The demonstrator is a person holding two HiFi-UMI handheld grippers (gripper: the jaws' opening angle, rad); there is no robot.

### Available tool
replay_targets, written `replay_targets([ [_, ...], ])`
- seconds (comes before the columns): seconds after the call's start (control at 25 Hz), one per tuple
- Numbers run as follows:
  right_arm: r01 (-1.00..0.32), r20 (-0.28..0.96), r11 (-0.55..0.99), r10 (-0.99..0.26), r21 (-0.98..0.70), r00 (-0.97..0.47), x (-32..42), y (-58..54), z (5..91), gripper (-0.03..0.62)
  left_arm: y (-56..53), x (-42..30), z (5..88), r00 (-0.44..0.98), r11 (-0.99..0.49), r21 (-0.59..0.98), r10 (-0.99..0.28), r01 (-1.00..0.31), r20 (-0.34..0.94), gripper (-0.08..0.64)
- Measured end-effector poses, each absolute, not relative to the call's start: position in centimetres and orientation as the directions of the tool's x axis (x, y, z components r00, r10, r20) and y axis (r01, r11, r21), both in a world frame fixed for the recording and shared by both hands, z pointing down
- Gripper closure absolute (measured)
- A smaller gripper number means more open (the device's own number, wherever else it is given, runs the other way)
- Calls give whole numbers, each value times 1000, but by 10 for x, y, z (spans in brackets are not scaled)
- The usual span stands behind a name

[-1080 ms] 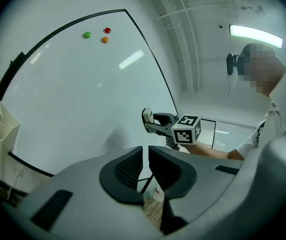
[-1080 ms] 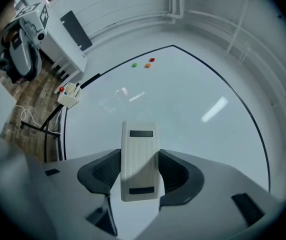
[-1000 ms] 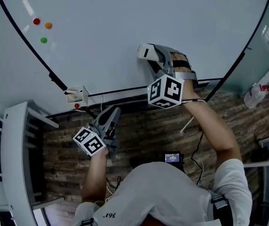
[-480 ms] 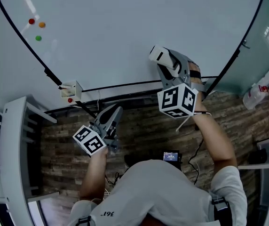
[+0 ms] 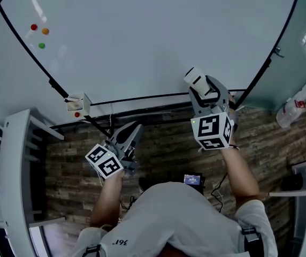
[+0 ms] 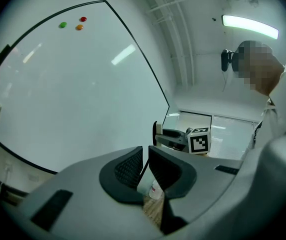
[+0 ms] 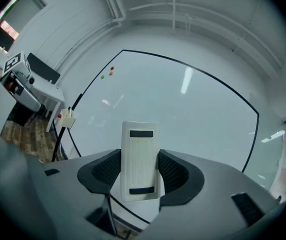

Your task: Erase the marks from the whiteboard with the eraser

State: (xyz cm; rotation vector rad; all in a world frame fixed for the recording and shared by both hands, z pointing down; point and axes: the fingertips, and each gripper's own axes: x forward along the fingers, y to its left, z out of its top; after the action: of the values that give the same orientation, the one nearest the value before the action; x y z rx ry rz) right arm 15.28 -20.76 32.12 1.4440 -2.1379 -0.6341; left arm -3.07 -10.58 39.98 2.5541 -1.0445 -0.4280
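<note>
Head view: right tongs [image 5: 202, 88] pinch one eraser [image 5: 193, 77], left tongs [image 5: 132, 128] pressed together, three magnets [image 5: 45, 31].

Red magnet [image 5: 33, 27], orange magnet [image 5: 45, 31], green magnet [image 5: 41, 45] — clustered top left, white box [image 5: 78, 104], spray bottle [image 5: 292, 110] far right, wood-plank floor [image 5: 163, 143]

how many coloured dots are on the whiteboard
3, near the top left corner of the whiteboard: red dot, orange dot beside it, green dot below.

Glossy whiteboard [image 5: 142, 47], ribbed matt plastic eraser [image 7: 140, 159]
</note>
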Motion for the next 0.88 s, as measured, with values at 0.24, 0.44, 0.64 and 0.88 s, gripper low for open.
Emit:
replay_targets([
  [0.24,-786,161,386,-921,482,-354,168,-195,352,339,-99,-26,408,674,-654,436,-727,-619,-134,523],
  [0.44,-826,176,410,-912,388,-370,173,-186,371,339,-94,-32,421,659,-631,454,-743,-629,-119,523],
  [0.64,-843,208,418,-907,338,-367,179,-180,390,339,-89,-33,427,658,-624,461,-745,-631,-108,523],
  [0.88,-873,224,411,-906,262,-359,197,-172,407,339,-82,-35,430,650,-615,457,-753,-643,-99,523],
])
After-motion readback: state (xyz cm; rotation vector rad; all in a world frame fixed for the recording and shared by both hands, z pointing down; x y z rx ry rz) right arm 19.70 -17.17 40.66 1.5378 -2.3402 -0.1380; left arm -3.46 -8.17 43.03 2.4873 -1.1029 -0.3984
